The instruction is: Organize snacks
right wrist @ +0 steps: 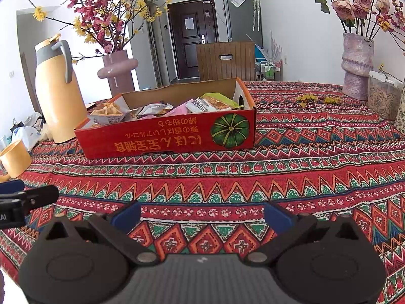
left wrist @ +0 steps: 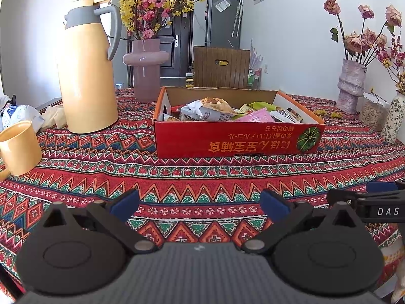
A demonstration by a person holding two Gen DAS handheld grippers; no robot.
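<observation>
Patterned tablecloth (left wrist: 202, 177) bare before red box (left wrist: 238, 139) of snacks (left wrist: 255, 115); left gripper (left wrist: 200, 204) and right gripper (right wrist: 202, 215) spread, empty; overfull snacks may spill if nudged.

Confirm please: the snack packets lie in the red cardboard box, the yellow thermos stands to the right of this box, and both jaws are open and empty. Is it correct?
One detail is wrong. The yellow thermos stands to the left of the red cardboard box, not the right; both wrist views show this. The snack packets do lie in the box, and both pairs of jaws are open and empty.
</observation>
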